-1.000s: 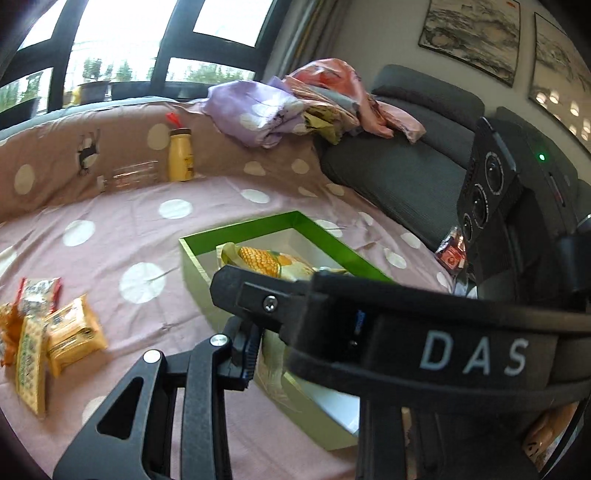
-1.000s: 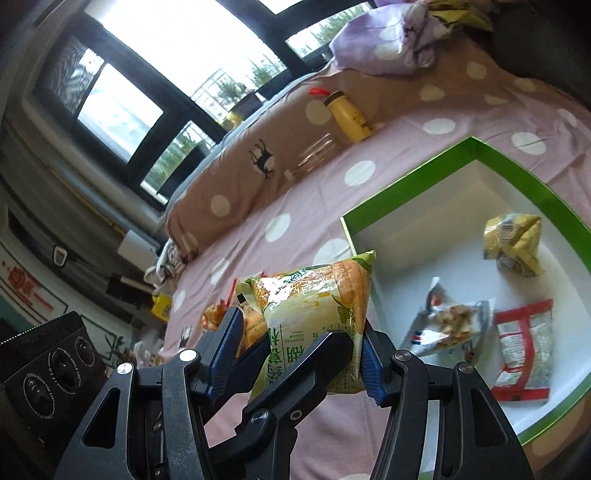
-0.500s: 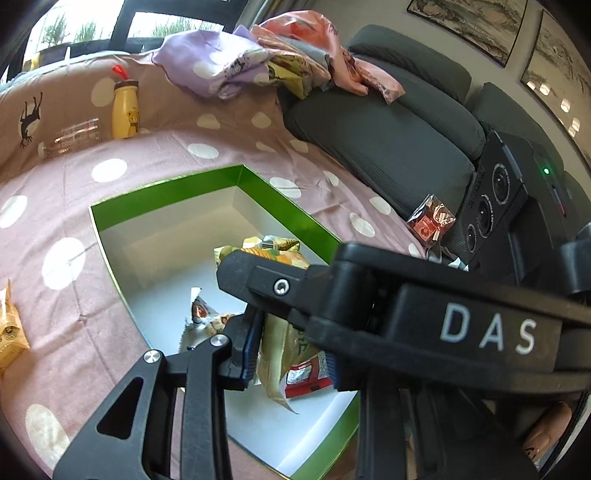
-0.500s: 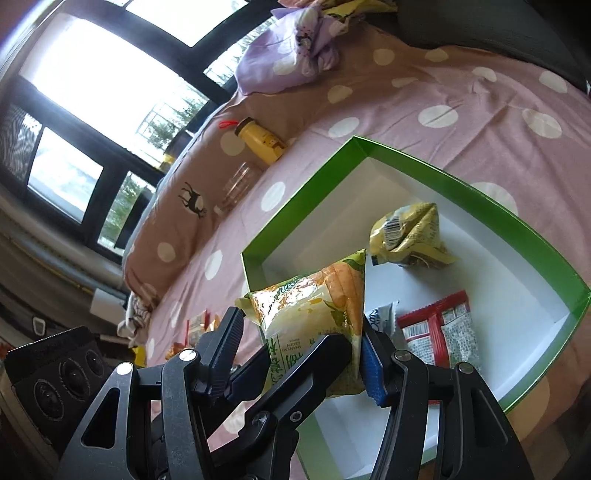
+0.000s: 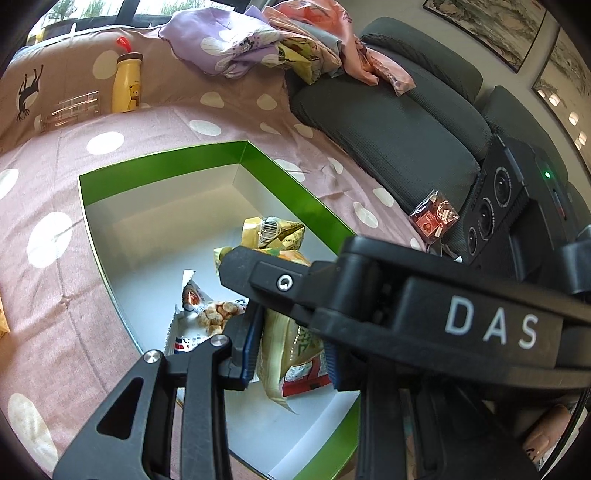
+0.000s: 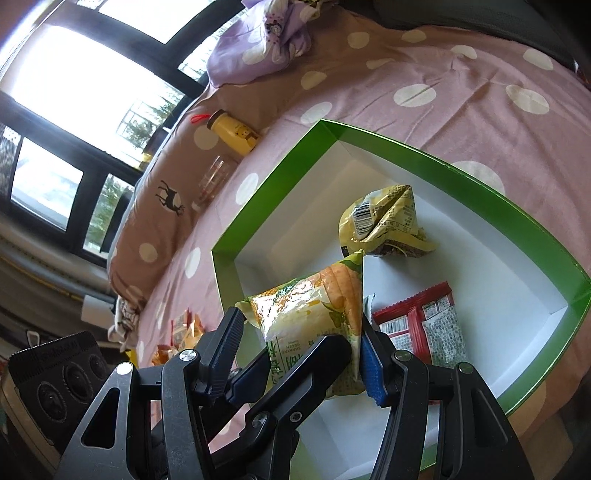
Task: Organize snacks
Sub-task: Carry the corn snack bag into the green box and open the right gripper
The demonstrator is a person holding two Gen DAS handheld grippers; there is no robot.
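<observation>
I have the corn snack bag (image 6: 314, 314) pinched from two sides; my right gripper (image 6: 303, 325) is clamped across its width, and my left gripper (image 5: 290, 354) is closed tight on its lower part, with the foil squeezed between the blue pads. The bag is puffy and glossy, yellow and orange with a corn cob and green leaves printed on it, and green lettering below. It hangs upright inside the outline of the green box (image 6: 280, 173), near the box's front edge; I cannot tell if it touches the white floor.

Three packets lie in the box: a crumpled yellow packet (image 6: 384, 221) with a barcode, farther in; a red-and-white packet (image 6: 424, 325) just to the right of the bag; and a white packet printed with round biscuits (image 5: 210, 317), partly under it.

The box sits on a pink polka-dot sheet (image 6: 461, 66); more loose snacks (image 6: 181, 332) lie on the sheet to the left. A yellow bear bottle (image 5: 127, 86) and a clear glass (image 5: 70, 110) rest against a brown deer-print bolster (image 6: 166, 192). Beyond are heaped clothes (image 5: 258, 40), a grey sofa (image 5: 406, 122) with a small red packet (image 5: 434, 218) at its edge, black-framed windows (image 6: 92, 85), and framed pictures (image 5: 491, 22).
</observation>
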